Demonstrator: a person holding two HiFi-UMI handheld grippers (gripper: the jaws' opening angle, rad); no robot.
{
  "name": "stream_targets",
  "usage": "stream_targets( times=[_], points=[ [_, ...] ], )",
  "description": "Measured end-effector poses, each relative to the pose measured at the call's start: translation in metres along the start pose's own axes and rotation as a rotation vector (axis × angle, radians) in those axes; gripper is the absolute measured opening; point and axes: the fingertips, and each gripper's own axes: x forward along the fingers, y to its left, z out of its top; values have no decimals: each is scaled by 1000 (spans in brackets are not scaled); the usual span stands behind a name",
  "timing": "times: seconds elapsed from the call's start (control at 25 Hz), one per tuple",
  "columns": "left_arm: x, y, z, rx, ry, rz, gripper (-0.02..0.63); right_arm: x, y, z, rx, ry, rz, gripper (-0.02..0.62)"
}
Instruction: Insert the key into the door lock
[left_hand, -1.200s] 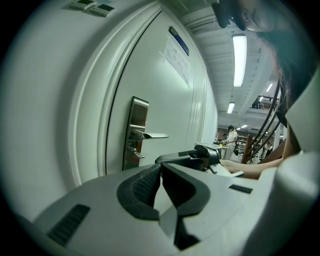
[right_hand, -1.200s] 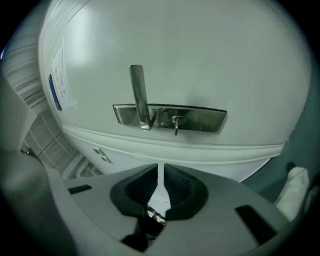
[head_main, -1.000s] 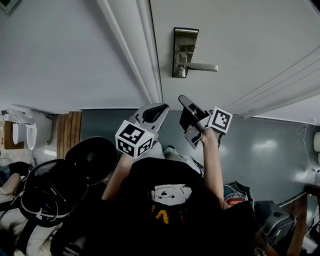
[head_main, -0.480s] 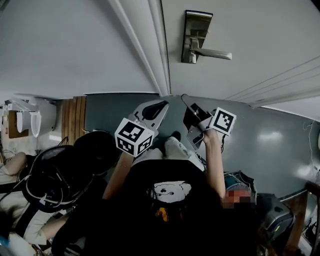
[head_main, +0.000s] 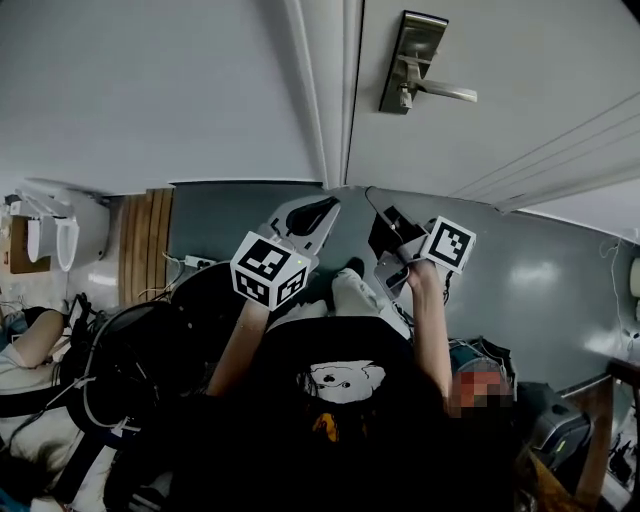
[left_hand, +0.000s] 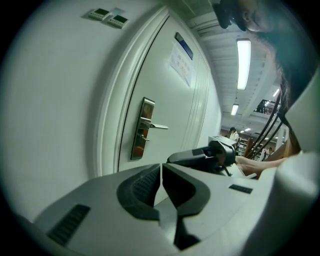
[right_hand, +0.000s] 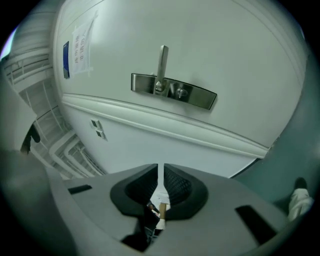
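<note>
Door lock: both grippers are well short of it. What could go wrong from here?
The right gripper pinches a small thing, apparently the key, deep between its jaws; it could twist or slip on meeting the lock plate. The lever handle stands right beside the keyhole, so the gripper may knock it.

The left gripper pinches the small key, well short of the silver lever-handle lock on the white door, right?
No: the right gripper pinches the small key, well short of the silver lever-handle lock on the white door; the right gripper view shows it.
</note>
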Motion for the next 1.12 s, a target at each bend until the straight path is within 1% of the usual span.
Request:
stream_targets(
  times=[0.16,0.32,0.4,0.6,0.68,0.8,0.92,1.12],
  points=[
    [-37,-14,-14,-1,-19,-19,17,-10,19,-43,-45,-17,-11,26],
    [-84,-42,-29,6,-42,-50,17,-35,41,-98,-95,-41,-29,25],
    [-95,-51,-35,5,-42,-66,17,-44,45,-114,-107,-51,-40,25],
    [-100,-63,-46,2,-22,-110,17,-59,42,-125,-122,-93,-74,21],
    [-109,-71,-50,7,-19,-127,17,-68,47,-134,-159,-118,-90,20],
    [-123,-86,-59,16,-16,-150,17,-85,50,-148,-241,-156,-145,15],
    [-125,-96,-65,20,-4,-174,17,-97,47,-152,-311,-183,-194,15],
    [-121,-102,-75,14,10,-202,17,-108,40,-154,-342,-195,-229,14]
  ],
)
